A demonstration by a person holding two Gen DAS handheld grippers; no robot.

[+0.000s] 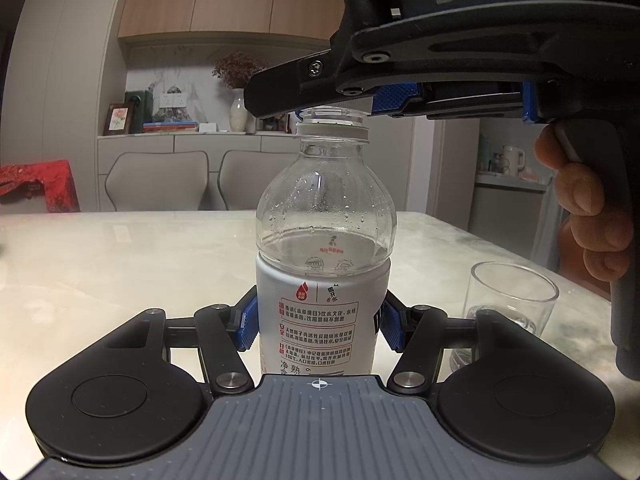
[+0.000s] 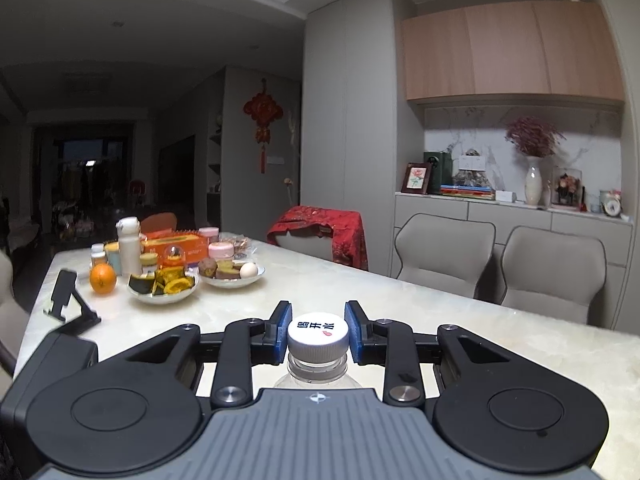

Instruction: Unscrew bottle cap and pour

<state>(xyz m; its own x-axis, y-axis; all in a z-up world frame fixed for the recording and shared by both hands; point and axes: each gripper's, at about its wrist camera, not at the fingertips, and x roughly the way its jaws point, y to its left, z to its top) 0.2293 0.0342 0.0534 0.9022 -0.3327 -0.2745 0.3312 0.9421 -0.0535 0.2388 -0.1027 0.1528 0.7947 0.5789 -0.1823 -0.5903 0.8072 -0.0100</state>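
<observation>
The bottle (image 1: 323,248) stands straight up on the counter (image 1: 120,264), and its long way runs up and down. The left gripper (image 1: 318,322) comes at it from the side, low down, and its blue pads (image 1: 247,322) press on the label on both sides, so it is holding the bottle tight. The right gripper (image 2: 318,330) sits up at the top of the bottle, reaching across from the person's right side, with the person's hand (image 1: 592,208) on its handle. In the right wrist view the white cap (image 2: 318,334) sits between the two blue pads. The left pad looks like it touches the cap, and the right pad is just beside it with maybe a thin gap, so I cannot tell if this gripper is squeezing the cap or has let go a little. The cap sits on the neck, and in the left wrist view some of the ridges on the neck show under it, so it may be partly turned up. I cannot tell if it is coming off or going back on. The thing that matters most is that the cap is right in the middle of the right gripper, in line with the upright bottle. A glass (image 1: 510,304) stands on the counter near the bottle, on its right side, with very little in it.
</observation>
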